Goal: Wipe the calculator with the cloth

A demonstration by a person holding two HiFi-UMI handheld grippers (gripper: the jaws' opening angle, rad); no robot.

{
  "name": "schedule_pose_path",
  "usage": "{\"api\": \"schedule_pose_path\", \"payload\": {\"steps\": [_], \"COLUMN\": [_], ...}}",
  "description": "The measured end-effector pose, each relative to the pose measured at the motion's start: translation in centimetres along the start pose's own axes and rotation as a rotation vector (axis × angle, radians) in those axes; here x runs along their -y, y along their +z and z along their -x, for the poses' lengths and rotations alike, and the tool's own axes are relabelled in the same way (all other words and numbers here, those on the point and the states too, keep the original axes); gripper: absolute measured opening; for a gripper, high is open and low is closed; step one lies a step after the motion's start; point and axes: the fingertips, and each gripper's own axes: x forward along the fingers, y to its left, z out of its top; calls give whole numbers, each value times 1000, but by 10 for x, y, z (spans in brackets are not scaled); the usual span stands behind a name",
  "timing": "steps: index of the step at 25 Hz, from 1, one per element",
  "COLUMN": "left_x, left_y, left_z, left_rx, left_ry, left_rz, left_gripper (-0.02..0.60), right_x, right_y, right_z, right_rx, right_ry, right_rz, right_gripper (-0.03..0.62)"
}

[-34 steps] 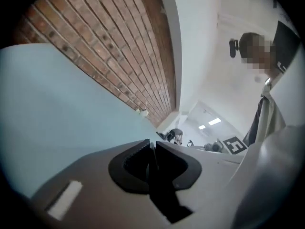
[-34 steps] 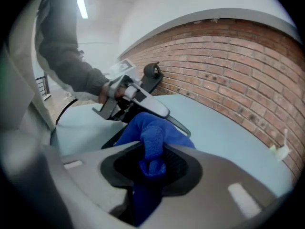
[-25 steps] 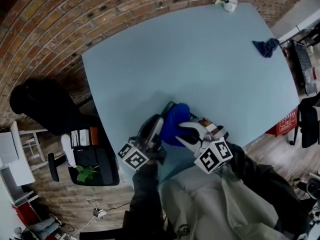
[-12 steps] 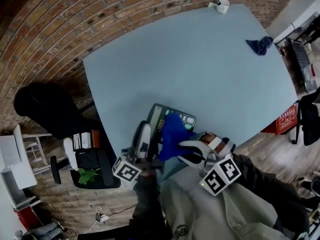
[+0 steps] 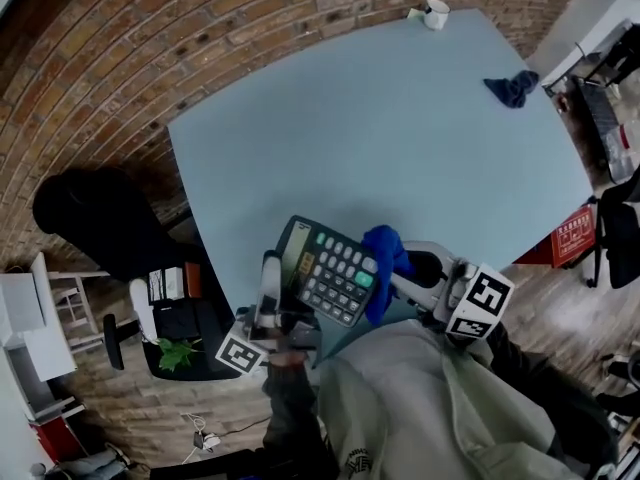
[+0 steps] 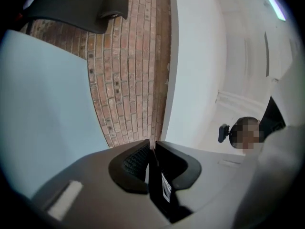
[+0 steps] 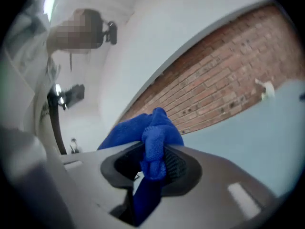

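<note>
calculator (image 5: 325, 273): right edge hidden behind blue cloth (image 5: 385, 258) | left gripper view: calculator seen edge-on only, keys out of sight | far white cup (image 5: 434, 14): contents too small to tell

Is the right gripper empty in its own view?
No, the right gripper has its jaws closed on the blue cloth, which bunches out between them.

The head camera looks steeply down from above the near edge of the tabletop (image 5: 400, 138), taking in all of it and the brick wall (image 5: 150, 38) beyond. Each gripper camera sits close behind its own jaws and is rolled sideways. The left gripper (image 6: 151, 151) view and the right gripper (image 7: 153, 159) view both face across the tabletop to that wall. The right gripper view shares the far-corner white cup (image 5: 434, 13) with the head view.
</note>
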Motion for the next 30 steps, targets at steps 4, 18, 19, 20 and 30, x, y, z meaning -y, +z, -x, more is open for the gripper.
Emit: {"api": "schedule_pose_path", "payload": {"steps": [4,18,19,20,30], "left_x": [3,33,34,36,-24], "left_y": [-6,-22,-23,-26,-31], "left_z": [2,-8,-9,-12,-5], "left_rx": [57,-21,-18,-22,-171], "left_ry": [-24,-161,-176,-187,-31], "left_rz": [104,148,166,176,-25], "left_gripper": [37,37,37,37,37], "right_x": [-36,-2,-11,-22,56], "right_y": [-18,17,8,-2,-9], "right_z": [-11,-31,-36,-40,-42], "right_rx": [29,100,78,50,-6], "right_ry": [197,302,347,389,150], "right_rz": [-190,-312,-360,-403,-225], "right_gripper": [107,103,103,103,103]}}
